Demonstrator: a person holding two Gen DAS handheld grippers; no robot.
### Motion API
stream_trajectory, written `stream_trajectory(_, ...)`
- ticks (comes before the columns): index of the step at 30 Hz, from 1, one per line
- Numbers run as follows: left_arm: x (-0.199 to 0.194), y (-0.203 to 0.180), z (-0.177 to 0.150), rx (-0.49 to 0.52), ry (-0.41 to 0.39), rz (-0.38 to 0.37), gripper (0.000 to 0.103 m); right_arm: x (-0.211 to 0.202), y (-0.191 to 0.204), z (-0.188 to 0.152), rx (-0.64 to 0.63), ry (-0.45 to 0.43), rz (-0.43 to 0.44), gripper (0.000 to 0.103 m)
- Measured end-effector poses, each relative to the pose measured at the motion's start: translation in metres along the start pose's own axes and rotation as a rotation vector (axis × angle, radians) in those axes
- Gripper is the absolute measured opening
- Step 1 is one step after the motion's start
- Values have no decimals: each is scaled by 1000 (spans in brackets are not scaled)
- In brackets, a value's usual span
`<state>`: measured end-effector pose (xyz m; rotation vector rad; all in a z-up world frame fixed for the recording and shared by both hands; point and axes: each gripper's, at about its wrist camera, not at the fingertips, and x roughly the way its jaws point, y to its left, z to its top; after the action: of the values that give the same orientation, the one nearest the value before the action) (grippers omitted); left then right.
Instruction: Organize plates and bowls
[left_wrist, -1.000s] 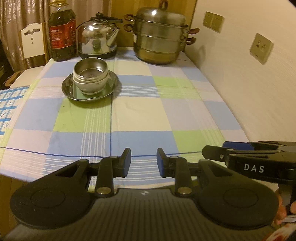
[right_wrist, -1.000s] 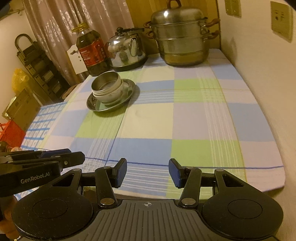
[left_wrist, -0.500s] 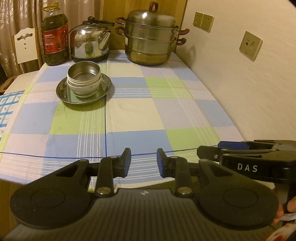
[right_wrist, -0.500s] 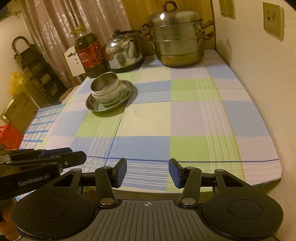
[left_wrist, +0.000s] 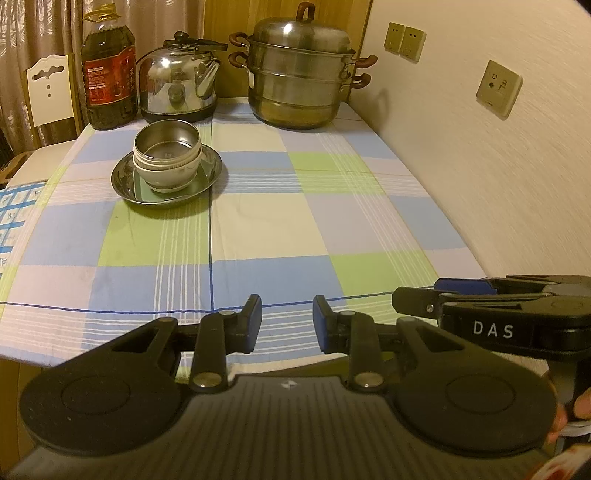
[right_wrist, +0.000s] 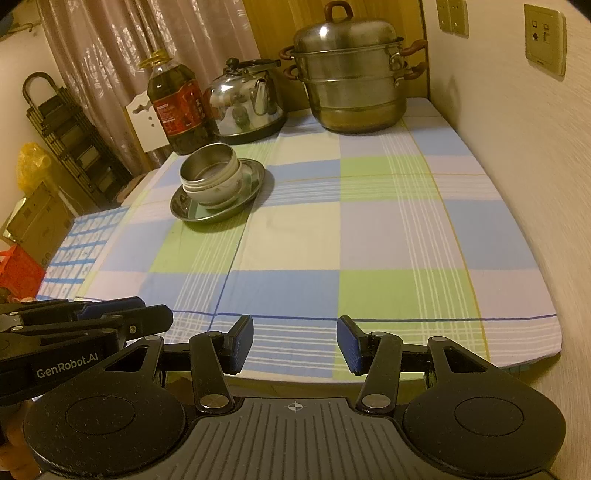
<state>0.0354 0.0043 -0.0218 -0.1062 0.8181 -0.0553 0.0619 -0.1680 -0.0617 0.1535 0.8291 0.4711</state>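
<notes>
A: Where does it stand? I read the stacking as done: metal bowl (left_wrist: 167, 142) nested in the white bowl (left_wrist: 168, 173), both on the steel plate (left_wrist: 125, 182), upper left of frame on the counter (left_wrist: 332, 221).

B: Agreed. My left hand-held gripper (left_wrist: 287, 320) and right hand-held gripper (right_wrist: 294, 343) hover at lower frame, jaws parted, empty. Next move, if any: reach far to the stack.

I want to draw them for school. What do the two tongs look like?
Both tongs are black plastic. The left tongs and right tongs each have two round discs at the back, a ribbed grey plate between them, silver rivets on the finger arms, and blue pads on the fingertips. White letters on the sides read "DAS" and "GenRobot.AI". No cables show.
</notes>
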Motion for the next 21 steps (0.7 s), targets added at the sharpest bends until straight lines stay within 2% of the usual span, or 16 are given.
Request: stream_trajectory(21,2,-2,1,3,0,0,27,1,-1,0,2,1,-1,50)
